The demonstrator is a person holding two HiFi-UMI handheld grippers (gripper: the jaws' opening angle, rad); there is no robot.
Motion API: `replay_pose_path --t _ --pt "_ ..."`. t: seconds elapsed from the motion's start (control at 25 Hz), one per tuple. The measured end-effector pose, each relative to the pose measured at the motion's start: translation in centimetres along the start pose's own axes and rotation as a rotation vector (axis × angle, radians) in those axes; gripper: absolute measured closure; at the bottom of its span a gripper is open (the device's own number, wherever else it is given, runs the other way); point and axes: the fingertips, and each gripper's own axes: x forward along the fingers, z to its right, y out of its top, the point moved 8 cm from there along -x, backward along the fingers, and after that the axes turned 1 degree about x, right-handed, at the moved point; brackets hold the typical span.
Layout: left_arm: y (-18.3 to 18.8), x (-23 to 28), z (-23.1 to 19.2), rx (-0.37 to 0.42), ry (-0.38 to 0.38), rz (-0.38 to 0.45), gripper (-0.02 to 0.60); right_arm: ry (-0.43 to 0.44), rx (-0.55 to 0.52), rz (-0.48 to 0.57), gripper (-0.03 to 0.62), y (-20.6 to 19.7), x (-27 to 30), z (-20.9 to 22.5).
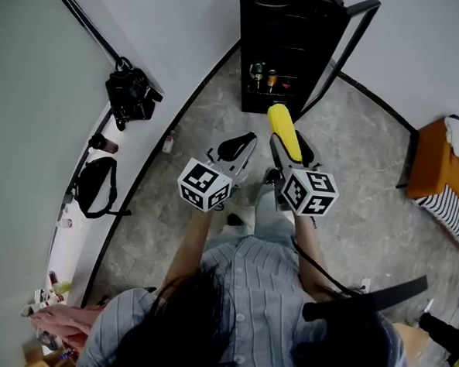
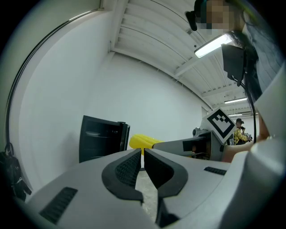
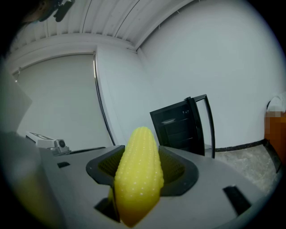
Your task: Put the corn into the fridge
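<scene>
A yellow corn cob [image 1: 284, 132] sticks out forward from my right gripper [image 1: 288, 149], which is shut on it. In the right gripper view the corn [image 3: 138, 174] fills the space between the jaws and points toward the black fridge [image 3: 178, 127]. The fridge [image 1: 288, 50] stands ahead on the floor with its glass door [image 1: 353, 37] swung open to the right. My left gripper [image 1: 236, 149] hovers beside the right one, jaws closed together on nothing [image 2: 142, 163]. The left gripper view also catches the corn tip [image 2: 142, 141] and the fridge [image 2: 100, 138].
Drink cans [image 1: 265, 76] sit on a lower fridge shelf. A black camera bag [image 1: 130, 94], a second black bag [image 1: 96, 186] and a small bottle [image 1: 168, 142] lie along the white backdrop at left. An orange seat [image 1: 440, 161] stands at right.
</scene>
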Motion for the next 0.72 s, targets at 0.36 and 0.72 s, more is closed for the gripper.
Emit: replay_pose_path --t 0.36,0.72 --pt "-0.7 5.4 -4.3 -0.04 0.006 -0.041 0.572 -0.008 0.027 -0.035 0.345 1.2 5.3 4.6" --pt "-1.9 13.8 -9.9 -0.102 0.005 -0.089 0.572 -0.024 0.062 -0.099 0.345 2.7 12.4 11.0"
